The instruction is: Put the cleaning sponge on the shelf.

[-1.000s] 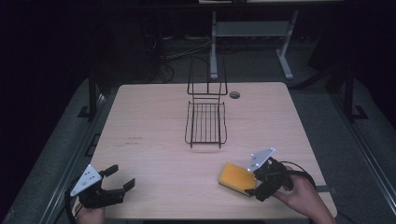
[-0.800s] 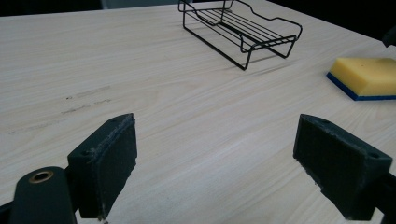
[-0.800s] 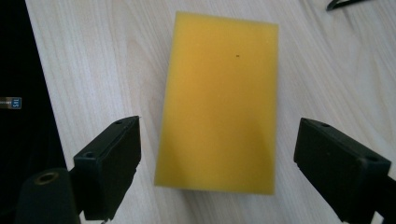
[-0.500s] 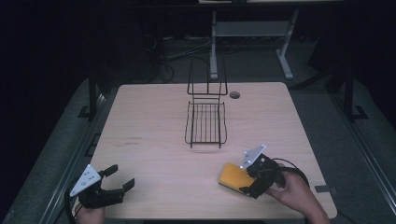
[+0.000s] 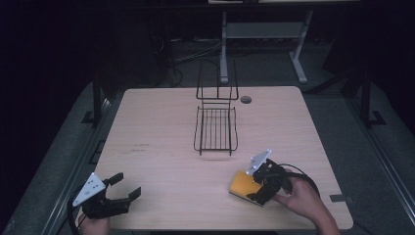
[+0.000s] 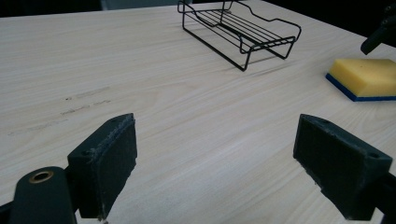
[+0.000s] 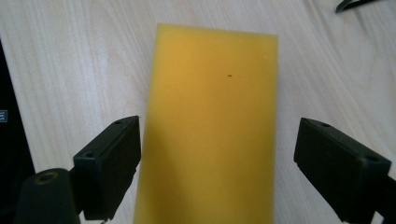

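A yellow sponge (image 5: pixel 240 184) with a blue underside lies flat near the table's front right. My right gripper (image 5: pixel 255 189) hangs over its right part, open. In the right gripper view the sponge (image 7: pixel 210 126) runs lengthwise between the two pads; the left pad (image 7: pixel 109 168) is just beside its edge and the right pad stands well off it. My left gripper (image 5: pixel 126 185) rests open at the front left corner, with bare tabletop between its pads (image 6: pixel 105 163). From the left gripper view the sponge (image 6: pixel 366 77) lies far to the right.
A black wire rack (image 5: pixel 216 128) with a raised back stands at the middle rear of the wooden table (image 5: pixel 156 127). A cable grommet (image 5: pixel 245 99) sits beside it. The table's edge (image 7: pixel 9 140) runs close to the sponge. A metal stand (image 5: pixel 224 44) is beyond the table.
My right gripper has slid left along the table onto the sponge, so its open jaws now straddle it. The left gripper and the sponge have stayed where they were.
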### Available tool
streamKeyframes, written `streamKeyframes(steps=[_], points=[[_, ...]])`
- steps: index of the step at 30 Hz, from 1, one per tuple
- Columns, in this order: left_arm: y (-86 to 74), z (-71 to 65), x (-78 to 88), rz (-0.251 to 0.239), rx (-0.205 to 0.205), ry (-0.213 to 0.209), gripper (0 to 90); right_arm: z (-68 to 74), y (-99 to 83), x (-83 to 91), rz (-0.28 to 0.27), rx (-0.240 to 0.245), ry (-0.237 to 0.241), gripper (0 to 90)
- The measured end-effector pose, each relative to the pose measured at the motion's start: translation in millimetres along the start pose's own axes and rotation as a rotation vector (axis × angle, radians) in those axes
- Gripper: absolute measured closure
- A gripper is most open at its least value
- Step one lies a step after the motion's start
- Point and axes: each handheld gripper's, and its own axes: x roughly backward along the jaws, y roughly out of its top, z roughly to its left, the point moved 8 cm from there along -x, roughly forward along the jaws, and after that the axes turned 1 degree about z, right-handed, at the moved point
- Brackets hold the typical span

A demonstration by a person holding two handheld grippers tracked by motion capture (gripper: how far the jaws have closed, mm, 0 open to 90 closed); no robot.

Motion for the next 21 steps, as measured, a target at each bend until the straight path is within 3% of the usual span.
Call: streamKeyframes(steps=[7,12,21], points=[[0.0,-0.3,-0.1,0.0,-0.001,-0.002,12.8,0.9,3.2,-9.9,0.024,0.014,0.005,14.2],[0.1,0.0,0.2,-0.001,0.0,-0.001,12.9,0.7,4.5,-16.6,0.007,-0.023,0.042,14.3],[0.2,-0.1,0.4,-0.001,-0.001,-0.001,12.9,1.2,4.7,-24.1,0.022,-0.017,0.048,14.4]])
